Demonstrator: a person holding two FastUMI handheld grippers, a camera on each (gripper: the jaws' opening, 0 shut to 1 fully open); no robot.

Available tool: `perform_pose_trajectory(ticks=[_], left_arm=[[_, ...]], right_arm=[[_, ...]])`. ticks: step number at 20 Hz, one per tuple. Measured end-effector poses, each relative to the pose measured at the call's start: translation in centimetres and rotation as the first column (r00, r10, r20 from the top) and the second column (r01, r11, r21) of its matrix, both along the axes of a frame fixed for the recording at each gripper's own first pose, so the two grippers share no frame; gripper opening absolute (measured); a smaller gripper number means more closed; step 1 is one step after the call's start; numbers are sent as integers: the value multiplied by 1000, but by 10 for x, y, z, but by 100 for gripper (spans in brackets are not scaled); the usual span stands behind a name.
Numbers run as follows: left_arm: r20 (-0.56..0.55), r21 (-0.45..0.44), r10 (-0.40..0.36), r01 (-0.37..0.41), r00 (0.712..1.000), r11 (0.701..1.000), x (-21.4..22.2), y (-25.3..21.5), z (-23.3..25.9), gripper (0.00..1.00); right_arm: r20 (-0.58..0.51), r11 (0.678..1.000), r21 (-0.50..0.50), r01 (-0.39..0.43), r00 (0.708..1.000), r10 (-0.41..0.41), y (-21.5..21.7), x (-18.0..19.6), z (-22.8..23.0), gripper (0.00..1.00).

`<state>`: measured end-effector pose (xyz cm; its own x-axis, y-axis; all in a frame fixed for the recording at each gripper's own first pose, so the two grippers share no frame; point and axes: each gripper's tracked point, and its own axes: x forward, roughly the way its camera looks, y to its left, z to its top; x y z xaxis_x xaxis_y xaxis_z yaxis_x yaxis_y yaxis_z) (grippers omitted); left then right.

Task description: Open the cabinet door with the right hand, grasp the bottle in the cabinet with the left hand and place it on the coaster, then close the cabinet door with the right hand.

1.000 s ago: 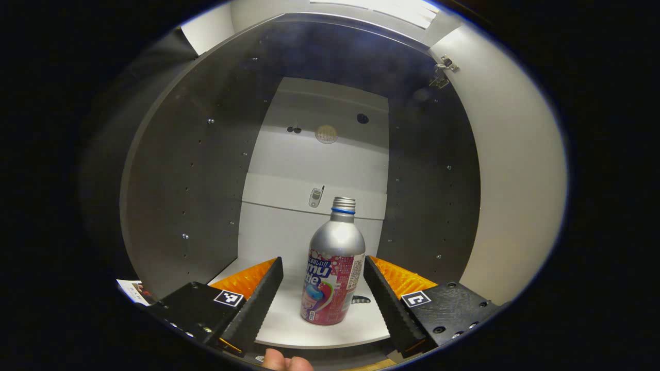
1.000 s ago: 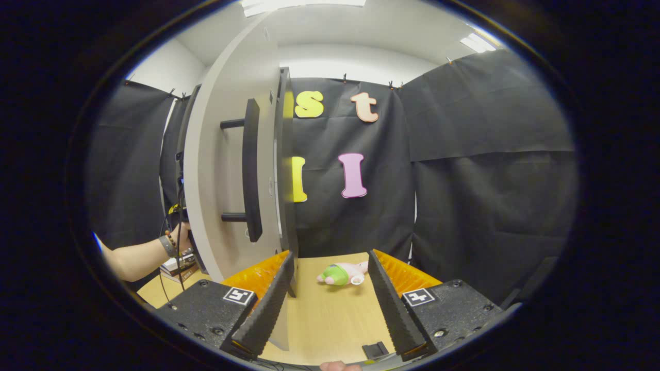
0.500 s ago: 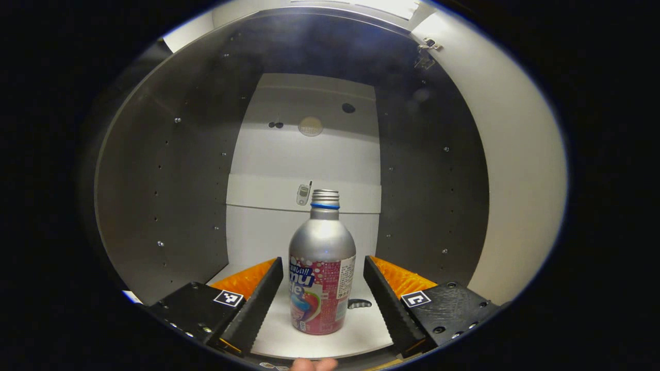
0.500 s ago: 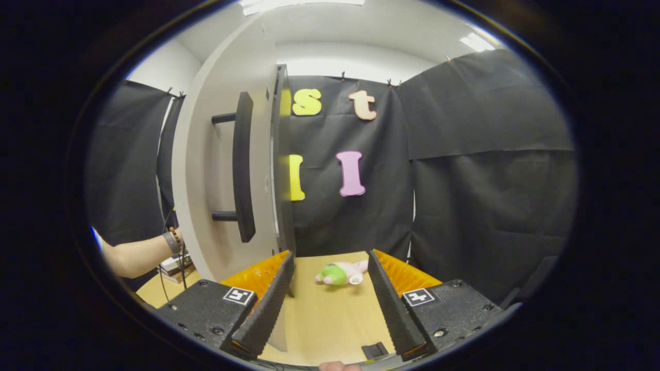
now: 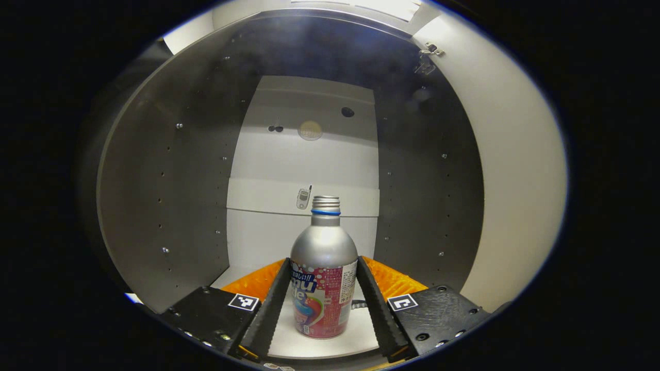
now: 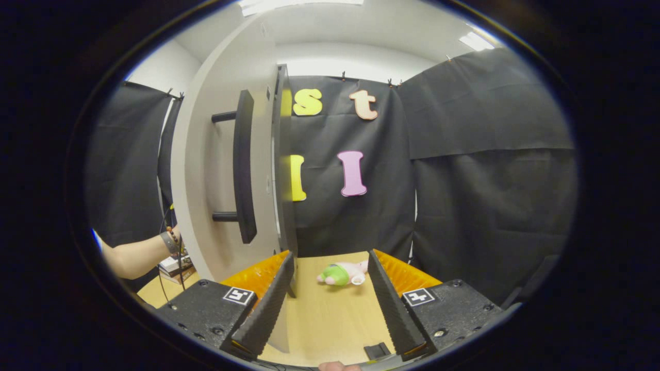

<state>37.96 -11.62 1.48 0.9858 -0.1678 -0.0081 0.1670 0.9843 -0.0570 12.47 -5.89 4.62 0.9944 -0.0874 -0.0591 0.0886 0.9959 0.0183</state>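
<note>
1. bottle stood upright on the cabinet's pale floor panel, inside the cabinet, not on any coaster.
2. left tongs bracketed the bottle's labelled body, both fingers right at its sides. contact looked made or nearly so; couldn't tell for sure that both were pressing. bottle base was on the shelf, no lift visible.
3. cabinet door was swung open, seen edge-on in the right gripper view with its bar handle facing left.
4. right tongs were spread apart, holding nothing, clear of the handle, over the wooden counter. a small plush toy lay on the counter beyond them.
5. a forearm with a wristband reached in behind the door, toward the cabinet.
6. judgement: door-open state was there, grasp was at or near closure. left: lift the bottle out, set it on the coaster, shut the door with the right tongs.
</note>
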Motion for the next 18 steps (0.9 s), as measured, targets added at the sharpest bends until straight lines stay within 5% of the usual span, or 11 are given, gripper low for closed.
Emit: perform_pose_trajectory(ticks=[7, 8, 9, 12, 18], left_arm=[[40, 11, -28, 27, 999, 1000, -77, 21, 24, 75], [50, 23, -28, 26, 998, 999, -94, 25, 26, 86], [55, 34, -29, 27, 998, 999, -112, 29, 27, 75], [61, 25, -29, 28, 998, 999, -165, 44, 22, 75], [63, 53, 131, -134, 989, 990, -245, 110, -28, 75]], right_arm=[[22, 999, 12, -32, 999, 32, 9, -4, 0, 90], [25, 999, 13, -40, 999, 40, 11, -5, 1, 90], [28, 999, 14, -48, 998, 48, 12, -6, 0, 90], [39, 997, 17, -75, 996, 74, 19, -8, 4, 90], [64, 994, -15, -111, 992, 112, 33, -13, 14, 90]])
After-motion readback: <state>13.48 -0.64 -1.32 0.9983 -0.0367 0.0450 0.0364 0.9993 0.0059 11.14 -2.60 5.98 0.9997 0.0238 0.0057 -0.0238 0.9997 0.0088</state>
